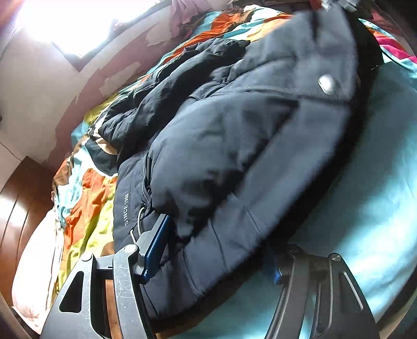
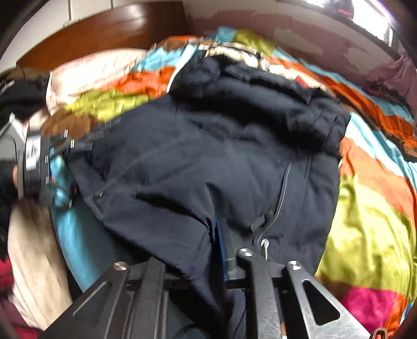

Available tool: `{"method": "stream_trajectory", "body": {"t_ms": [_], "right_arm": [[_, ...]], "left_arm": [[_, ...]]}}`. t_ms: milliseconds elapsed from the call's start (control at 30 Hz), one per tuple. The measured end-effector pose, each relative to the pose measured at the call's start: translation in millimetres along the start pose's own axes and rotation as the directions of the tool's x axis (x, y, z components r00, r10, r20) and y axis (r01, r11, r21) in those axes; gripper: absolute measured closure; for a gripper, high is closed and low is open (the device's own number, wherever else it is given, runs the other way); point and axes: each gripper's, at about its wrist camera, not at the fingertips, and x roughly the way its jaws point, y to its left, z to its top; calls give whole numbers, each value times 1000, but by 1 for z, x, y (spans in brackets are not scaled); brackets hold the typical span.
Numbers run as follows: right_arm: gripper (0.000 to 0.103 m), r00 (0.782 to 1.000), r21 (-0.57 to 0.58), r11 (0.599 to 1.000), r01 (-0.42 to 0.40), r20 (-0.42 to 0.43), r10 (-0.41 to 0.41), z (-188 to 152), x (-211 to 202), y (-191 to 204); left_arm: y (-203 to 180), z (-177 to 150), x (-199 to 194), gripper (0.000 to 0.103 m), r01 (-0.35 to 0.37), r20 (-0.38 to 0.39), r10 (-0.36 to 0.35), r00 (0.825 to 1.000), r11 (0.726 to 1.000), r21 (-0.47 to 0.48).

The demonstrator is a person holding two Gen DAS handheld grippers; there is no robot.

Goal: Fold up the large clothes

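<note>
A large dark navy padded jacket (image 1: 234,146) lies on the bed, with "SINCE 1968" printed near its zipper. My left gripper (image 1: 213,250) has its fingers wide apart, with the jacket's hem bulging between them; the blue-padded left finger (image 1: 156,247) presses the fabric, the right finger is mostly hidden under it. In the right wrist view the jacket (image 2: 208,161) fills the middle. My right gripper (image 2: 221,250) is closed on a fold of the jacket near the zipper pull (image 2: 264,245). The left gripper also shows in the right wrist view (image 2: 39,167) at the jacket's far left edge.
A bright patchwork quilt (image 2: 365,208) covers the bed's far side; a teal sheet (image 1: 365,208) lies under the jacket. A pale pillow (image 2: 91,73) and a wooden headboard (image 2: 104,34) are at the bed's end. A peeling wall and bright window (image 1: 65,23) stand beyond.
</note>
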Motion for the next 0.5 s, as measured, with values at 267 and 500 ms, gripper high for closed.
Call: {"method": "stream_trajectory", "body": {"t_ms": [267,500], "right_arm": [[46,995,-56,996,-64,-84,59,-45,17,16],[45,991,-162,984,70,-99,-87,-59,50,44]], "left_arm": [[9,2,5,89,-55,-18,55,998,998,-38],[25,12,-7,99,-74,3,74,997,992,-105]]}}
